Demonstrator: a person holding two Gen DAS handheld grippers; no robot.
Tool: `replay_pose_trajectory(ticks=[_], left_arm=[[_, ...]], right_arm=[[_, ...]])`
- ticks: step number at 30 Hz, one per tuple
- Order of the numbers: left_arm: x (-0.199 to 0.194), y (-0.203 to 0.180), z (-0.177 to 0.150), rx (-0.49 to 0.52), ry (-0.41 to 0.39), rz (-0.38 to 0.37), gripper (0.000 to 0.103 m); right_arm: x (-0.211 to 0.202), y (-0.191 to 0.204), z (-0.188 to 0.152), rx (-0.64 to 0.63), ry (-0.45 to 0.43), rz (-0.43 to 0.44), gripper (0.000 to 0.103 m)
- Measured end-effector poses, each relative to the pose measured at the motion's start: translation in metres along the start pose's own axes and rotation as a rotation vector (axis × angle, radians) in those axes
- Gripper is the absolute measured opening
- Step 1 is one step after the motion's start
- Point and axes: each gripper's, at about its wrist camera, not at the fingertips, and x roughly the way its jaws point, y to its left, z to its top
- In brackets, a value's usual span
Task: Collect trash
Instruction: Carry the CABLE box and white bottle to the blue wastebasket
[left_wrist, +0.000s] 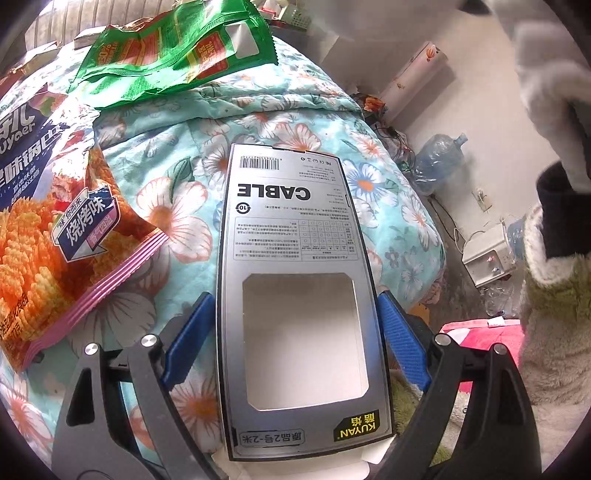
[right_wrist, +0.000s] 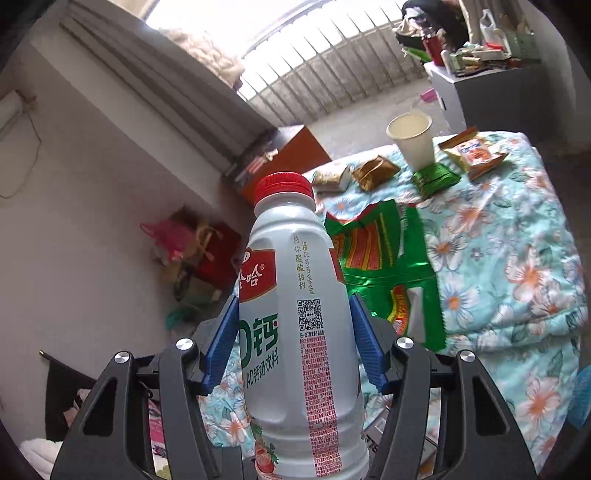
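Nearest the lens in the left wrist view, the left gripper (left_wrist: 295, 321) pinched a grey cable box (left_wrist: 295, 258) by its long edges, one blue pad pressed on each side, the box filling the centre of the frame above the floral quilt (left_wrist: 388, 177). In the right wrist view, the right gripper (right_wrist: 293, 332) clamped a white drink bottle (right_wrist: 295, 314) with a red cap at mid-body, both pads against its sides; the bottle stood upright in the centre of the frame, apparently lifted clear of the bedding.

Two items were therefore in hand. No bin or bag for the trash could be identified with certainty in either view.

Items remaining on the quilt:
- an orange snack bag (left_wrist: 55, 240), left edge of the left view;
- a green wrapper (right_wrist: 388, 266), just behind the bottle in the right view;
- farther back, upper right, a paper cup (right_wrist: 412, 138) standing upright, with a small green packet (right_wrist: 436, 181), two brown packets (right_wrist: 375, 171) and an orange-and-yellow packet (right_wrist: 472, 151) near it.

Judged from this, collection was at an early to middle stage: both held items awaited disposal and at least six pieces remained.
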Motion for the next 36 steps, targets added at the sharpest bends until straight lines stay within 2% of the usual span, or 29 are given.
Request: replay_pose_trajectory(ticks=[3,7,13,16,19,22,29,34,36], left_arm=[[0.000,0.000,0.000,-0.001,0.001,0.002,0.084],[0.000,0.001,0.002,-0.008,-0.002,-0.003,0.084],[-0.008,0.000,0.007,-0.005,-0.029,0.011,0.083],[-0.013,-0.003,0.012,-0.004,-0.049,0.011,0.083],[-0.017,-0.010,0.018,0.001,-0.065,0.005,0.082],[-0.020,-0.018,0.026,0.012,-0.081,0.009,0.082],[-0.026,-0.046,0.046,0.056,-0.118,-0.004,0.082],[-0.009,-0.093,0.076,0.165,-0.105,-0.060,0.082],[0.006,-0.118,0.093,0.211,-0.070,-0.108,0.082]], right_arm=[[-0.054,-0.018,-0.023,0.046,-0.096,-0.020,0.058],[-0.101,-0.052,-0.069,0.145,-0.174,-0.074,0.058],[-0.136,-0.113,-0.154,0.374,-0.250,-0.070,0.058],[-0.150,-0.144,-0.195,0.504,-0.331,-0.028,0.058],[-0.155,-0.168,-0.223,0.592,-0.379,-0.013,0.058],[-0.154,-0.180,-0.231,0.615,-0.379,-0.022,0.058],[-0.175,-0.193,-0.238,0.613,-0.462,-0.001,0.058],[-0.207,-0.214,-0.260,0.684,-0.560,-0.025,0.058],[-0.223,-0.226,-0.270,0.719,-0.609,-0.048,0.058]])
